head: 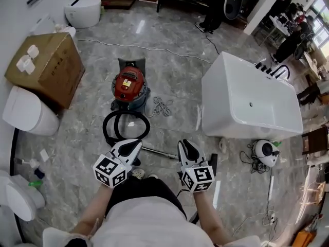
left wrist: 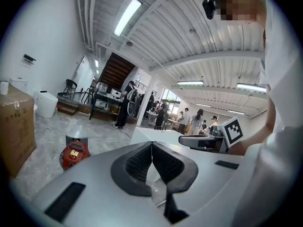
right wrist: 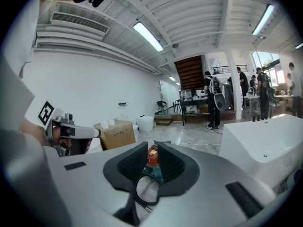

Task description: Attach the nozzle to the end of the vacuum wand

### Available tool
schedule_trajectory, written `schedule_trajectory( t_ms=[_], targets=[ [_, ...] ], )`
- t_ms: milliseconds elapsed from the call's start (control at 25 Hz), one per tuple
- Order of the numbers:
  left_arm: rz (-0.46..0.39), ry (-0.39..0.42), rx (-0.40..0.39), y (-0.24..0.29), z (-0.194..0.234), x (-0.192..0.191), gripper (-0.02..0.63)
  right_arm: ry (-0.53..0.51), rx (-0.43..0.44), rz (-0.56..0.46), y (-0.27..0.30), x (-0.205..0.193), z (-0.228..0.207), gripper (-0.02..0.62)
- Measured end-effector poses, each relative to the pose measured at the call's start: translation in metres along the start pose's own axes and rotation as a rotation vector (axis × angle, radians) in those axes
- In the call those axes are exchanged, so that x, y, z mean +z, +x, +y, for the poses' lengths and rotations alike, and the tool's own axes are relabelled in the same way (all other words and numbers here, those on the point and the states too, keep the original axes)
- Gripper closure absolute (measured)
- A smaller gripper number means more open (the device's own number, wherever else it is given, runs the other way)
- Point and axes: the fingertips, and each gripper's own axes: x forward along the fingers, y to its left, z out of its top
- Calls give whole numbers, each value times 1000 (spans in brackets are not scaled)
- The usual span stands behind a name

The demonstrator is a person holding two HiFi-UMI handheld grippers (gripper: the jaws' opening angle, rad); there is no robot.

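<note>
Left gripper [head: 130,146] is pressed together on nothing, and right gripper [head: 186,148] has its jaws slightly spread, also empty. The vacuum wand [head: 159,152] lies on the floor between them, with the red vacuum [head: 130,85] at 12 o'clock.

Fixture showroom, shown by bathtub [head: 226,104] and toilets [head: 82,10]

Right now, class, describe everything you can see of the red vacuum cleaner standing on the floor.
The vacuum cleaner is a canister type: a round red lid with a black handle on a blue-grey drum. It stands upright on the grey marbled floor, between a cardboard box and a white bathtub. Its black hose loops on the floor nearer the person, and a silver wand lies past the loop.
</note>
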Motion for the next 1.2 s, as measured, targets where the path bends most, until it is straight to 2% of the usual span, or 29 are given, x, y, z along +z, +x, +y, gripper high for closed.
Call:
schedule_trajectory(
  t_ms=[120, 280, 480, 880, 1200],
  targets=[
    [-23, 22, 18, 1, 0, 6, 595, 59, -35, -49, -4, 3, -5, 555],
    [-32, 46, 27, 5, 2, 13, 595, 108, -88, -88, -6, 9, -12, 578],
    [-13, 82, 18, 9, 1, 13, 595, 51, -160, -63, -7, 8, -15, 581],
    [-3, 76, 44, 1, 15, 10, 595, 78, -147, -49, -17, -2, -6, 581],
    [16, 66, 49, -6, 15, -1, 595, 88, -172, -37, -22, -13, -5, 581]
  ],
)
